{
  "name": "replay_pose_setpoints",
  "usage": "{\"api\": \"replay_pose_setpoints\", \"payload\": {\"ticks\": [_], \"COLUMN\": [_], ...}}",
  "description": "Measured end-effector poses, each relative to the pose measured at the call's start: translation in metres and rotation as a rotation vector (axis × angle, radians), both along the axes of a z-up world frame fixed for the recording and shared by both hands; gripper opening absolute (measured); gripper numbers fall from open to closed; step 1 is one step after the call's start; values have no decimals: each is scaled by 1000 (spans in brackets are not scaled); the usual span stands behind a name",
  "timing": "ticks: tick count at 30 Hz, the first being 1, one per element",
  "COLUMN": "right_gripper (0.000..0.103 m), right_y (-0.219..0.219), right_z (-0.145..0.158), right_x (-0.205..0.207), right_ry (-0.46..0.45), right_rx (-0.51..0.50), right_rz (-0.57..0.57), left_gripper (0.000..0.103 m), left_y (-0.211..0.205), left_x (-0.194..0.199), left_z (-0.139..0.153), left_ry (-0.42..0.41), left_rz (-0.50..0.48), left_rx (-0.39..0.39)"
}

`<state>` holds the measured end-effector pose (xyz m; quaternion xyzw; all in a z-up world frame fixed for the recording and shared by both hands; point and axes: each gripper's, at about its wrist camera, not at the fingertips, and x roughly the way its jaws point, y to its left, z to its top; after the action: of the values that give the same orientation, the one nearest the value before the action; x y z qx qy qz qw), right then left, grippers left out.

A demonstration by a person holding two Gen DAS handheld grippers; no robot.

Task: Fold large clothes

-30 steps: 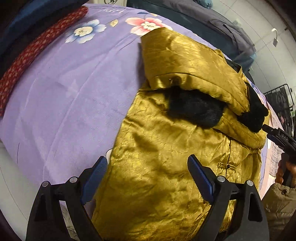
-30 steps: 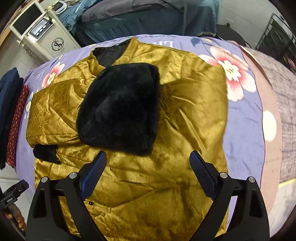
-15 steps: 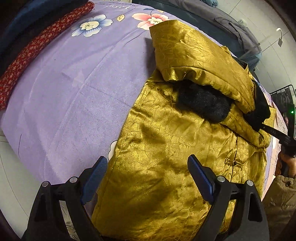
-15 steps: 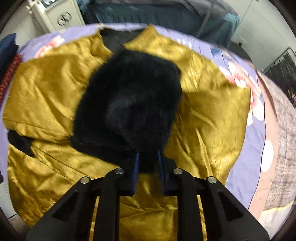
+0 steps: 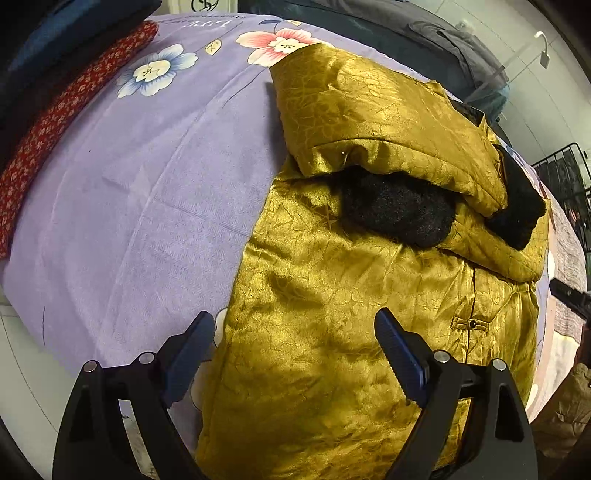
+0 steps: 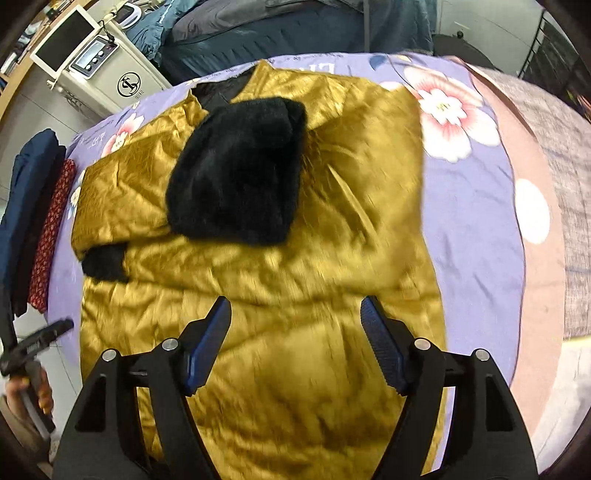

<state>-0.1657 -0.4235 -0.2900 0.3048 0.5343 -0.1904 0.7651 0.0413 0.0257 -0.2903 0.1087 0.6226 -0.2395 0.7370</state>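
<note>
A lived-in room of a home, most likely a bedroom used for laundry. Shown by a soft lilac blanket (image 6: 476, 206) with big printed flowers spread as the work surface, a gold padded jacket (image 6: 295, 280) with black fur lining lying on it, and folded navy and red patterned cloths (image 5: 55, 110) stacked along its edge. Behind, a bed or sofa heaped with dark blue bedding (image 6: 295, 33). Beside that, a white household appliance (image 6: 92, 66) with a small display and knobs. Off to one side, a black wire rack (image 5: 565, 177) against a pale tiled wall (image 5: 517, 44).
</note>
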Motion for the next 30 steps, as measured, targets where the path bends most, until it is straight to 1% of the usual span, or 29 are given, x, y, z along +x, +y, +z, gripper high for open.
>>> {"api": "replay_pose_setpoints", "payload": {"ticks": [5, 10, 12, 18, 22, 24, 26, 28, 30], "right_gripper": [73, 73, 73, 73, 73, 73, 73, 73, 73], "right_y": [13, 20, 19, 13, 14, 17, 19, 21, 24], "right_z": [-13, -29, -33, -50, -63, -68, -71, -71, -73], "right_x": [-36, -73, -86, -120, -136, -142, -148, -155, -165], "right_ry": [37, 81, 97, 131, 156, 170, 177, 162, 152], "right_rx": [26, 38, 37, 65, 91, 98, 110, 126, 147], "right_rz": [-20, -66, -92, -174, -203, -199, -197, -197, -199], "left_gripper": [87, 87, 87, 86, 85, 85, 82, 81, 81], "left_y": [9, 24, 32, 51, 57, 56, 53, 51, 52], "left_x": [6, 10, 12, 16, 14, 10, 3, -7, -15], "left_z": [-4, -7, -11, -33, -50, -55, -60, -64, -67], "left_ry": [-10, -34, -30, 51, 133, 153, 175, 201, 204], "left_rz": [-51, -89, -101, -80, -63, -83, -120, -159, -186], "left_rx": [34, 32, 27, -14, -35, -35, -31, -33, -26]}}
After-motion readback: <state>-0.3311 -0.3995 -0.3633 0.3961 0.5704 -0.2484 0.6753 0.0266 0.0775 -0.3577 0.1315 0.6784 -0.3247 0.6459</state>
